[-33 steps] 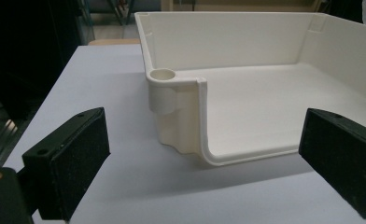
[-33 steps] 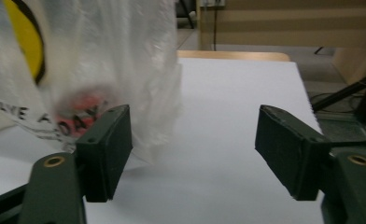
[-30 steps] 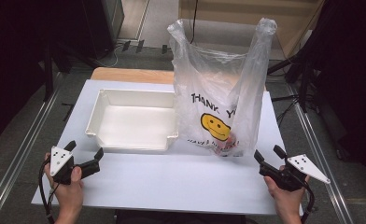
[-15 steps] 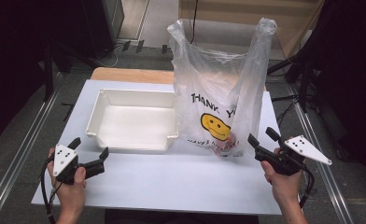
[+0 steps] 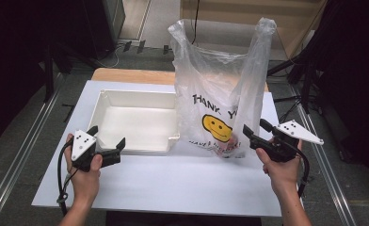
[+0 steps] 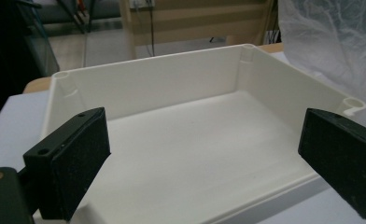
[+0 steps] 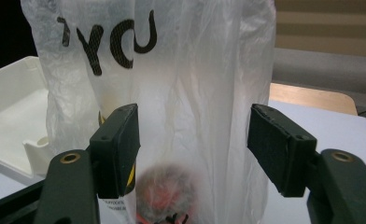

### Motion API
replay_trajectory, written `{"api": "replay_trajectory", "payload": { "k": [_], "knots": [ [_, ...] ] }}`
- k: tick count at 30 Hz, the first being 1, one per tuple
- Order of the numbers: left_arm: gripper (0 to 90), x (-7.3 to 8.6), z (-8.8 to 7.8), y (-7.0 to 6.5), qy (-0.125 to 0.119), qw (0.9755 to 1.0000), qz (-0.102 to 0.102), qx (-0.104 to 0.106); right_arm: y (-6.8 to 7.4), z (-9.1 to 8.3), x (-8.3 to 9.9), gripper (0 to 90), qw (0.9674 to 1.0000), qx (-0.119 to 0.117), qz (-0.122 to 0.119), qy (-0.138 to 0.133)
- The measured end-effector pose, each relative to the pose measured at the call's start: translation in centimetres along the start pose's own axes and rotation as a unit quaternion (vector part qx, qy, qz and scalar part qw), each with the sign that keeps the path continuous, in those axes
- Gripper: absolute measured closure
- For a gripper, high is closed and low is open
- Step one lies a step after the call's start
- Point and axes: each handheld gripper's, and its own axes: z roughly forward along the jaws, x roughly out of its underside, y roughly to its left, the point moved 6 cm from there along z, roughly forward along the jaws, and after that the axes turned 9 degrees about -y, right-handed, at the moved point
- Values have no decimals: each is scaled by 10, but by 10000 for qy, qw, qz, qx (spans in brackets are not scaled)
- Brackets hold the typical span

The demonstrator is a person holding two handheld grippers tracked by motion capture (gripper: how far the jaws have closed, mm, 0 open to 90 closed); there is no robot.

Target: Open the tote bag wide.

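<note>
Right gripper (image 5: 257, 133) jaws apart but just closing, nothing pinched, aimed at plastic bag (image 5: 220, 94) standing centre-right; left gripper (image 5: 107, 143) jaws wide before white tray (image 5: 173, 117) at centre-left; risk: thin film slips or bag topples, spilling reddish item (image 7: 165, 196).

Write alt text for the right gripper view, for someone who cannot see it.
Two black jaws of the right gripper stand open, just in front of a translucent white plastic bag printed with black letters. A reddish round object shows dimly through the bag's bottom. An off-white plastic tray sits at the left on the white table.
</note>
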Motion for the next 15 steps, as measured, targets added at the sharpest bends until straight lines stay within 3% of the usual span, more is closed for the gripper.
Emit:
{"api": "replay_trajectory", "payload": {
  "k": [3,5,9,10,12,15],
  "knots": [
    [30,-1,7,-5,53,10000,-7,68,0,3,-3,402,10000,-33,63,15],
    [33,-2,19,-17,154,9997,-1,211,0,5,-3,453,9998,-112,136,52],
    [34,-7,30,-28,200,9992,-12,341,-1,8,2,686,9996,-149,152,160],
    [37,-12,36,-34,152,9993,-98,331,-2,9,3,775,9996,-103,165,181],
    [53,-19,42,-40,69,9992,-228,334,-4,8,7,850,9995,18,197,258],
    [58,-29,51,-51,-9,9985,-348,414,-5,8,11,894,9994,31,132,331]
  ]
}}
